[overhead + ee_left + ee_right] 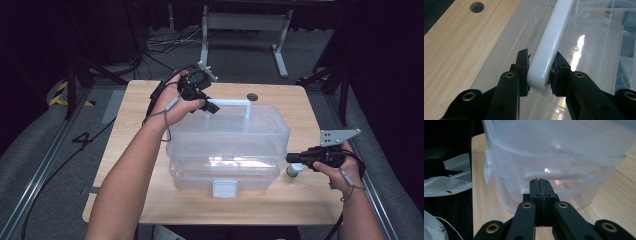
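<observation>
The left gripper (540,72) clamps the white handle's (554,37) end – its length running toward the bench's right edge – while the right gripper (539,182), clenched empty, sits beside the clear storage box (227,145).

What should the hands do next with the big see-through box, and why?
Probably lift the white handle gently with the left gripper, since its fingers already clamp the handle's end. The right gripper is shut on nothing beside the clear box, so it could steady the box's side.
</observation>
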`<state>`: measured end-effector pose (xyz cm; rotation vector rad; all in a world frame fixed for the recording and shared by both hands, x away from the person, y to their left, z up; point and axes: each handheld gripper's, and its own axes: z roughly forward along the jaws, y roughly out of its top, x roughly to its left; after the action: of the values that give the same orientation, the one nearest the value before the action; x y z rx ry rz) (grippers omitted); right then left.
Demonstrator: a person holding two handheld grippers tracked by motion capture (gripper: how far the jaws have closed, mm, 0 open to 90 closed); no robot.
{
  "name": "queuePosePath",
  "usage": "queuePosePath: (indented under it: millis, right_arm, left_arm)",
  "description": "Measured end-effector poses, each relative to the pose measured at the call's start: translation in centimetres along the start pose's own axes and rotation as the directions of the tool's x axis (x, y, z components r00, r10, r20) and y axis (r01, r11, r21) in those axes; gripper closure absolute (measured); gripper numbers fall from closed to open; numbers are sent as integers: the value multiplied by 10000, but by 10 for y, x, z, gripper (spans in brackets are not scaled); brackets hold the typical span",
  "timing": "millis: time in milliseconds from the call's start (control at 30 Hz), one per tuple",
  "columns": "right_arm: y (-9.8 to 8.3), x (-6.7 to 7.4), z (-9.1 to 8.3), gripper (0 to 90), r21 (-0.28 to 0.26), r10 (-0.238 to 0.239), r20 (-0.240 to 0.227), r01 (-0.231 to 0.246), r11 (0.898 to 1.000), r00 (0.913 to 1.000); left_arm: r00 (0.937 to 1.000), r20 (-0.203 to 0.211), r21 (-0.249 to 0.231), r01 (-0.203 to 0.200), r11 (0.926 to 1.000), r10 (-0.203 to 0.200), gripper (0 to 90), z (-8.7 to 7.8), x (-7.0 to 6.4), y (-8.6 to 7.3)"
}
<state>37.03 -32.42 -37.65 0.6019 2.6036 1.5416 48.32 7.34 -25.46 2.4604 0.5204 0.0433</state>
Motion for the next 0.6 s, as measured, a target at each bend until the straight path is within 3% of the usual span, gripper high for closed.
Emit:
queuePosePath:
  millis: [133,600]
  right_arm:
    - [5,7,4,900,-141,-369,-48,369,9992,9993]
    - [7,8,7,900,-157,-484,326,489,9987,9983]
  left_arm:
    - [10000,59,79,4,10000,-5,720,0,-1,0]
    - [10000,35,-135,80,9999,-80,718,0,-1,-3]
